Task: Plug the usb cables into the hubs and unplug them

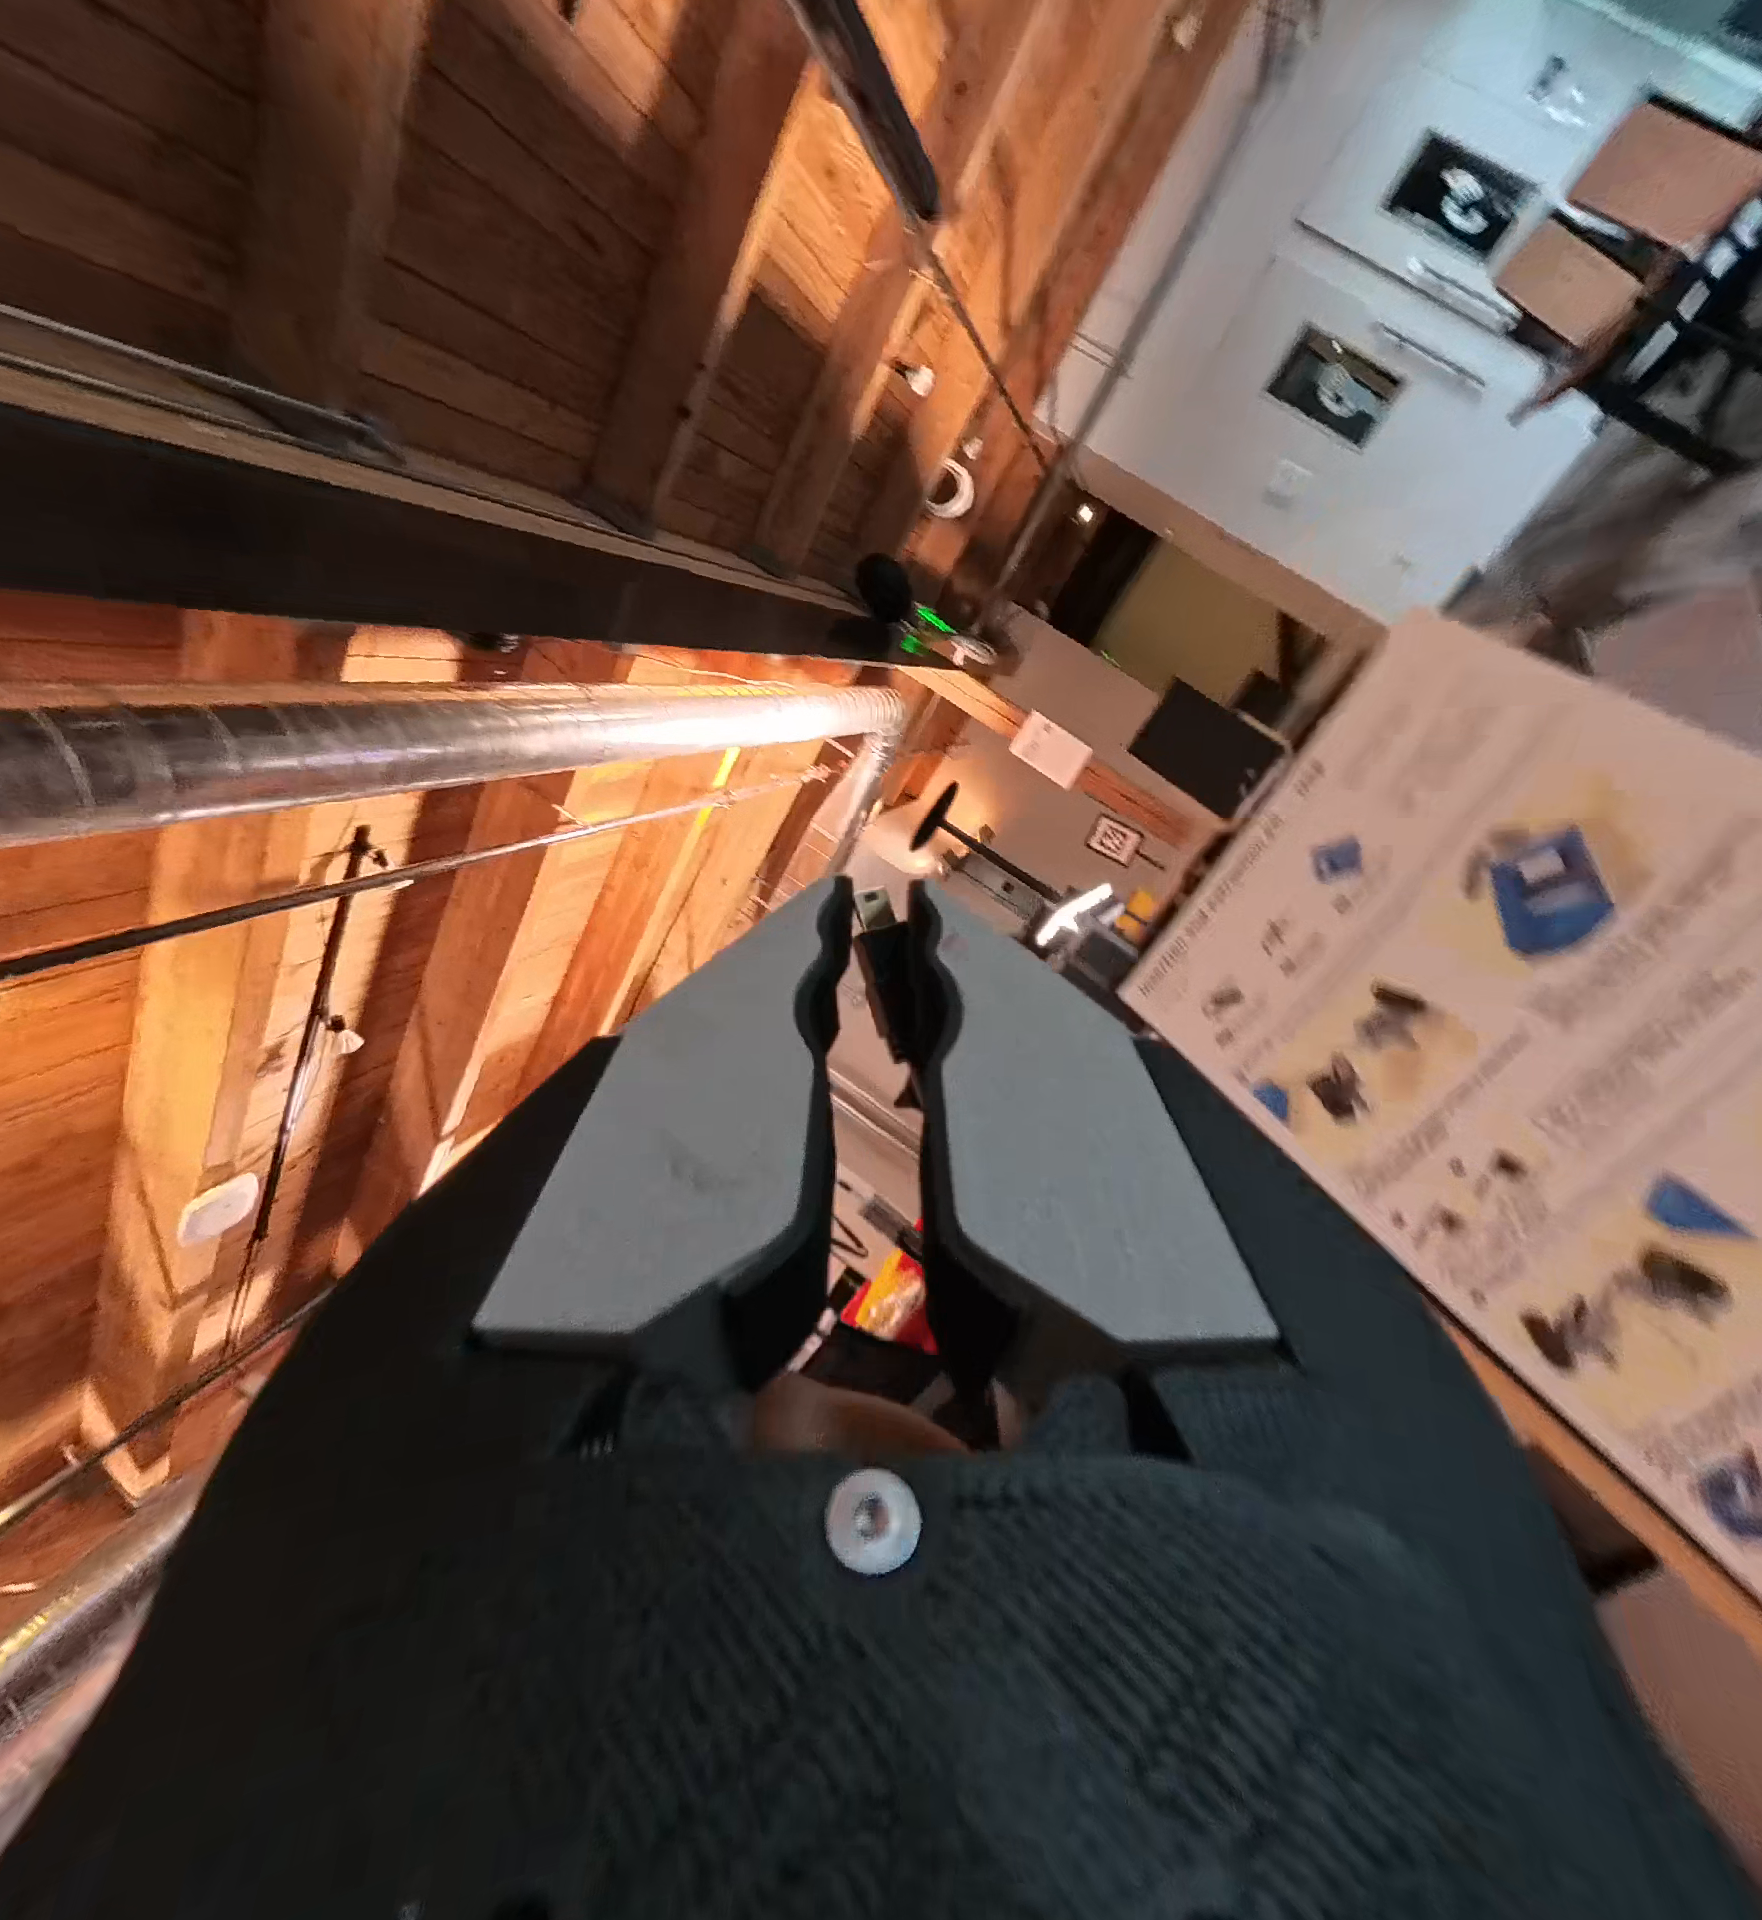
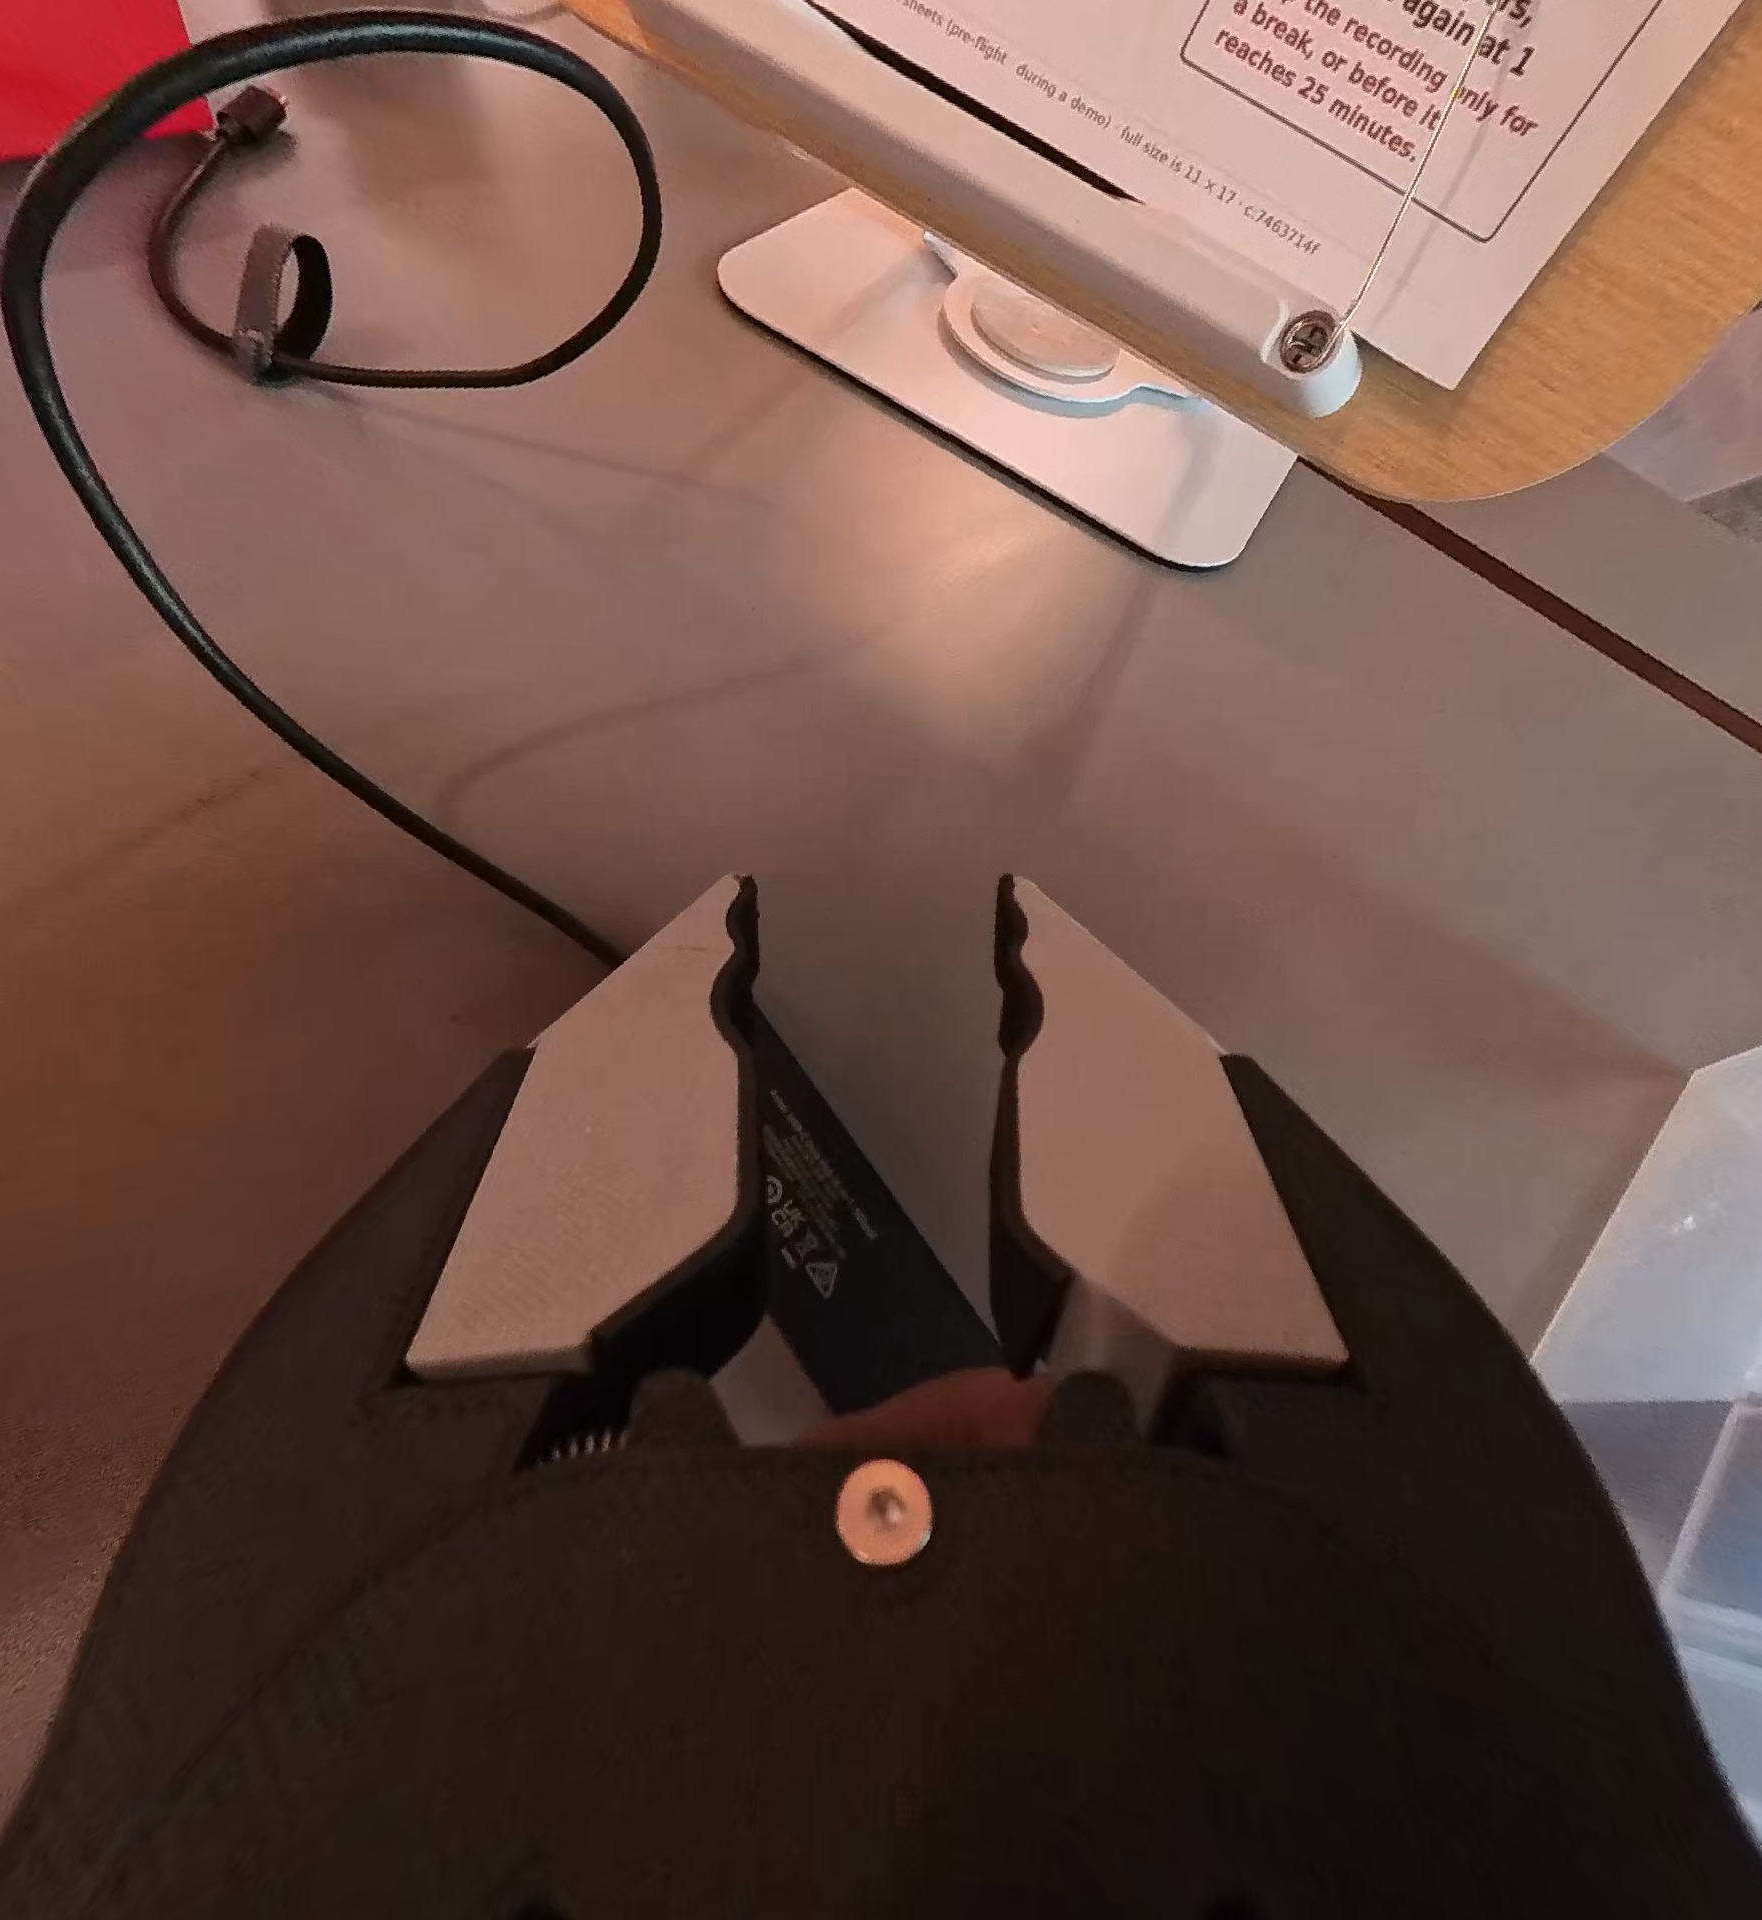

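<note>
In the left wrist view, my left gripper (image 1: 875, 902) points up toward the ceiling. It is shut on a black USB cable plug (image 1: 882, 971), whose metal tip pokes out between the fingertips. In the right wrist view, my right gripper (image 2: 875, 904) hangs over the grey table (image 2: 1064, 748). A flat black hub (image 2: 846, 1236) sits slanted deep between its jaws, which stand partly apart around it. The hub's black cable (image 2: 108, 499) runs out from behind the left finger, loops across the table, and ends in a small plug (image 2: 251, 112) with a strap (image 2: 279, 275).
A white stand base (image 2: 1012, 416) holds a wooden board with a printed sheet (image 2: 1376, 104) at the back right. Clear plastic boxes (image 2: 1708, 1351) stand at the right. A red object (image 2: 46, 73) lies at the far left. A printed poster board (image 1: 1542, 1039) shows beside the left gripper. One gripper's finger ends stand about 55 cm off the other's.
</note>
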Action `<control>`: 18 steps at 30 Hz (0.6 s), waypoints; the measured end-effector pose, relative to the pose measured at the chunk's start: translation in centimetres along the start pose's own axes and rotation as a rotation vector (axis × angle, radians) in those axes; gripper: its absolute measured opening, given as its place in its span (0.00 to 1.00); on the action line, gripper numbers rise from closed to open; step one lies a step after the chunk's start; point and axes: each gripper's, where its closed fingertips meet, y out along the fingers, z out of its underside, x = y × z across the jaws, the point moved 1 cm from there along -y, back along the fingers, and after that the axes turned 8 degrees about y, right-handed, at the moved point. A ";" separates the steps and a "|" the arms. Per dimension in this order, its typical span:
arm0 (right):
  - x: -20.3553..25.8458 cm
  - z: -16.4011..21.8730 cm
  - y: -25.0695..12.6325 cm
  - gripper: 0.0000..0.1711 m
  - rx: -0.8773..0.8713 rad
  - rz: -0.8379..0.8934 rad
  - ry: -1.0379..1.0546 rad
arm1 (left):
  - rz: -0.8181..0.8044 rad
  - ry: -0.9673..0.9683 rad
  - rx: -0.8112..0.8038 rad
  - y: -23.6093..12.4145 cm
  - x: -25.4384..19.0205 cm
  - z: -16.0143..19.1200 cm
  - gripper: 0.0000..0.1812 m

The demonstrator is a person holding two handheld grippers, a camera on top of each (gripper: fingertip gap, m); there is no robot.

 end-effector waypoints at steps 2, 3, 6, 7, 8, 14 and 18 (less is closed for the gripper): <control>-0.1 0.0 -0.1 0.25 -0.003 0.003 0.002 | -0.011 -0.085 -0.015 0.2 2.4 -1.6 0.04; -0.2 -0.1 -0.1 0.26 -0.006 0.004 0.006 | 0.015 -0.128 -0.015 0.1 2.8 -2.1 0.04; -0.4 -0.3 -0.4 0.26 -0.021 -0.010 0.037 | 0.085 -0.153 -0.035 -1.3 1.6 -2.8 0.04; -0.3 -0.4 -0.6 0.26 -0.028 -0.020 0.048 | 0.113 -0.132 -0.033 -2.0 0.5 -2.5 0.04; -0.3 -0.5 -0.7 0.27 -0.035 -0.032 0.055 | 0.151 -0.114 -0.024 -2.9 -0.8 -2.0 0.04; 0.2 -1.1 -1.3 0.28 -0.067 -0.094 0.093 | 0.485 -0.130 0.018 -11.1 -10.3 3.9 0.05; 0.7 -1.1 -1.2 0.28 -0.066 -0.116 0.086 | 0.786 -0.229 0.040 -18.1 -16.7 7.7 0.04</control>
